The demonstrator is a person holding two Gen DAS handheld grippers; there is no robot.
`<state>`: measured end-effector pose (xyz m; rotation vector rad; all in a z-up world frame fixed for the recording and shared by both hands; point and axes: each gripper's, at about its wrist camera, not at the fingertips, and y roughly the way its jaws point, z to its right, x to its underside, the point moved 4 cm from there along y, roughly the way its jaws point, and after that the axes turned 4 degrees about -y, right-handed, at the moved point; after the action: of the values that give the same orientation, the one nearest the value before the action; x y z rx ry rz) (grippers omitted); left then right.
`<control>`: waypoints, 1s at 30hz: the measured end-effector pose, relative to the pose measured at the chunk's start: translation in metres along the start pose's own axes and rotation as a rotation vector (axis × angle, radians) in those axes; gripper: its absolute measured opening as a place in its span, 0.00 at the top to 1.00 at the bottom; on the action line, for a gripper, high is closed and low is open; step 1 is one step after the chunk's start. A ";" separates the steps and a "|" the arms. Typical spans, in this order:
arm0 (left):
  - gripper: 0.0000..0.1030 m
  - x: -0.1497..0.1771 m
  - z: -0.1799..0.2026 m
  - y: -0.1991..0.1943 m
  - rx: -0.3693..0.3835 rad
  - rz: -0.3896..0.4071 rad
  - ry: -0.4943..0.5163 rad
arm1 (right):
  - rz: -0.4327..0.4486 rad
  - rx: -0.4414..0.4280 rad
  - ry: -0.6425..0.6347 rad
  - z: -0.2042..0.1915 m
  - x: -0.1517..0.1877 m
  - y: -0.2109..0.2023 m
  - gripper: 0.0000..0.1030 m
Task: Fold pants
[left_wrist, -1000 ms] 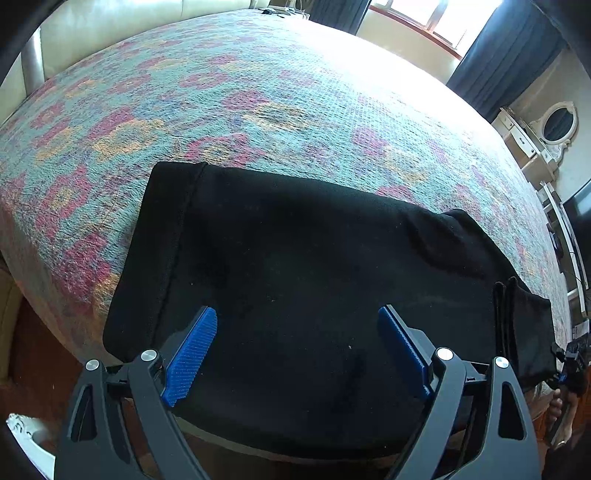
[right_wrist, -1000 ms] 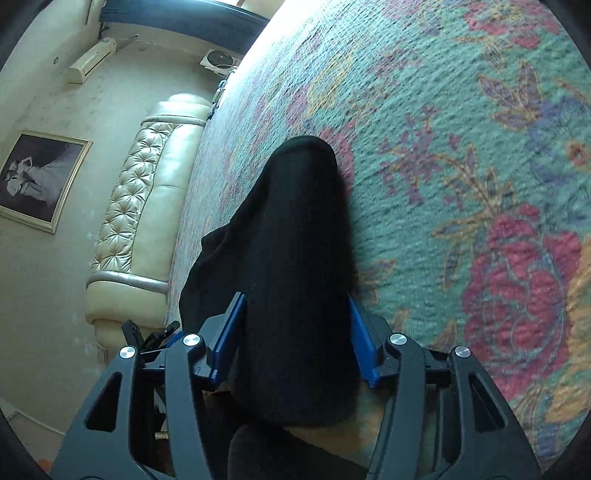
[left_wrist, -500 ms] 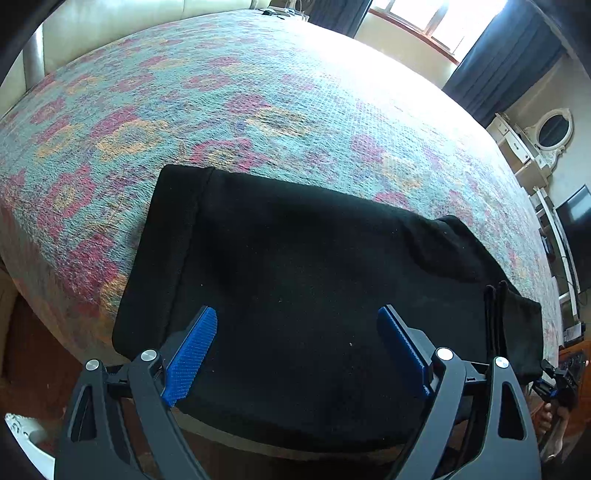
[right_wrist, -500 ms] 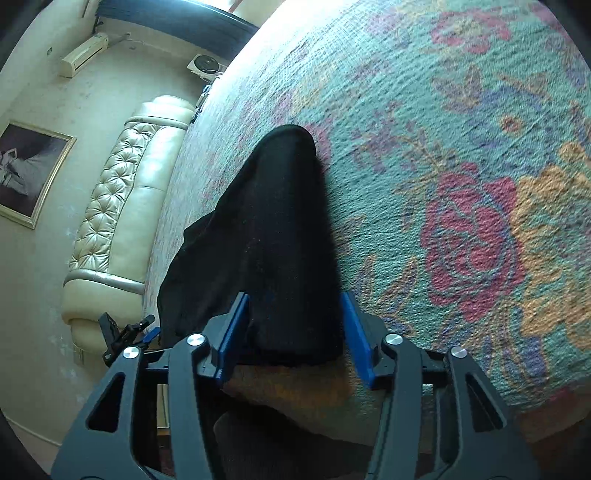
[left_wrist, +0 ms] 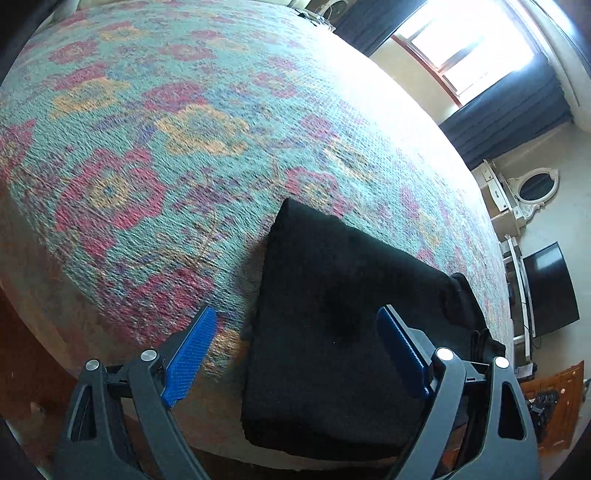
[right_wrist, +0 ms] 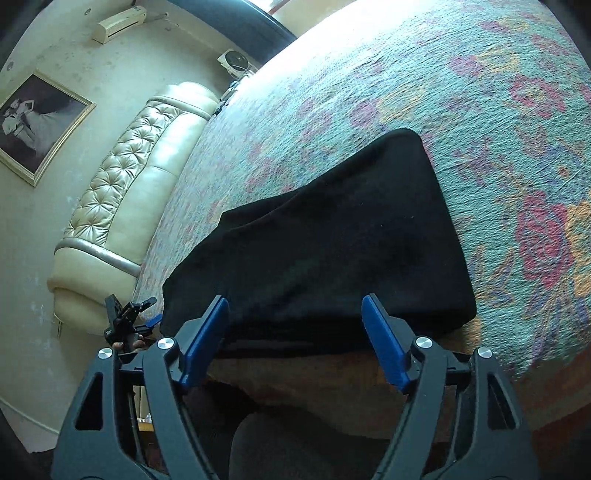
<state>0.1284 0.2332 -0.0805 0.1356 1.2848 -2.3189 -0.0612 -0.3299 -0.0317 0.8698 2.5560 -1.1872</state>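
1 black pants [left_wrist: 343,325] folded flat at bed [left_wrist: 192,155] edge, long axis along edge. Left gripper [left_wrist: 295,354], right gripper [right_wrist: 295,332] both released, empty.

Floral bedspread [left_wrist: 207,155], teal ground with red and orange blooms, covers bed. Bright window [left_wrist: 469,44] beyond far side, dark blue curtains [left_wrist: 509,114] beside it. White dresser with oval mirror [left_wrist: 535,186] against right wall; black television [left_wrist: 550,290] nearer, on stand. Right wrist view: cream tufted headboard [right_wrist: 125,192] along bed edge, framed picture [right_wrist: 37,122] on wall above it, air-conditioner unit [right_wrist: 118,20] high on wall, small fan [right_wrist: 236,61] near bed corner.
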 end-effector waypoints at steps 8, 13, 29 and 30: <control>0.12 0.024 -0.008 0.004 0.360 -0.080 -0.085 | -0.052 0.029 -0.047 -0.008 0.011 0.015 0.28; 0.11 0.026 -0.030 0.008 0.532 -0.050 -0.190 | -0.057 0.029 -0.044 -0.008 0.012 0.018 0.27; 0.71 0.024 0.009 0.010 0.277 -0.102 -0.041 | -0.058 0.019 -0.016 -0.002 0.014 0.022 0.27; 0.71 0.021 0.017 0.002 0.297 -0.082 -0.038 | -0.055 0.016 -0.014 -0.002 0.014 0.021 0.27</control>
<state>0.1129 0.2104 -0.0790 0.1383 0.9368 -2.5590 -0.0598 -0.3112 -0.0493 0.7968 2.5783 -1.2267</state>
